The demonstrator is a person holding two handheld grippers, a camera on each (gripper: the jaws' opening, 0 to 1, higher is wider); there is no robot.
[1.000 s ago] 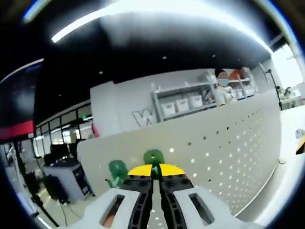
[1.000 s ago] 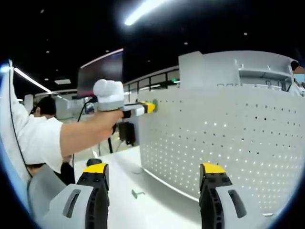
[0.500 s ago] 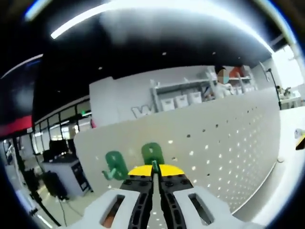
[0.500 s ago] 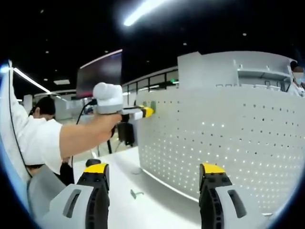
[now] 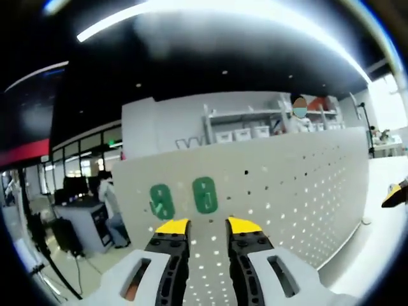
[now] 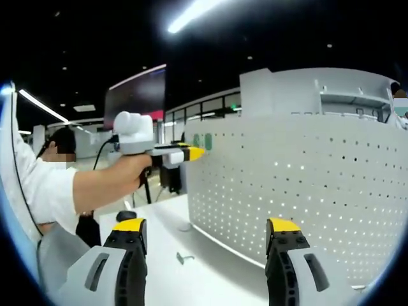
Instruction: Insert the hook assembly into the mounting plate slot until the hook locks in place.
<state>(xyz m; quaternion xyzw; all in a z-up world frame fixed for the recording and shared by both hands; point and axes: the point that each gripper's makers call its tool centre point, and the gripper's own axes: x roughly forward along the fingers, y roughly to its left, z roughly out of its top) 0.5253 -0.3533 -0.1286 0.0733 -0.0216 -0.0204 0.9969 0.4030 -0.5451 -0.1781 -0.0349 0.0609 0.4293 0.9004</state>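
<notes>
On the white perforated metal mounting plate (image 5: 299, 185), two green plastic hooks (image 5: 162, 201) (image 5: 205, 194) sit side by side, seemingly seated. The left hand-held gripper (image 5: 204, 225) hangs released just short; the right hand-held gripper (image 6: 207, 228) gapes idle. Insertion looks finished.

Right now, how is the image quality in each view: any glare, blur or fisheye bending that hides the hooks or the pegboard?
Left gripper view: ceiling light strip blows out into broad glare; pegboard bows from the fisheye; both green hooks read clearly, slightly soft. Right gripper view: darker ceiling, little glare; pegboard curves too; the hooks are tiny and soft beyond the left gripper; the small piece on the table is indistinct.
</notes>
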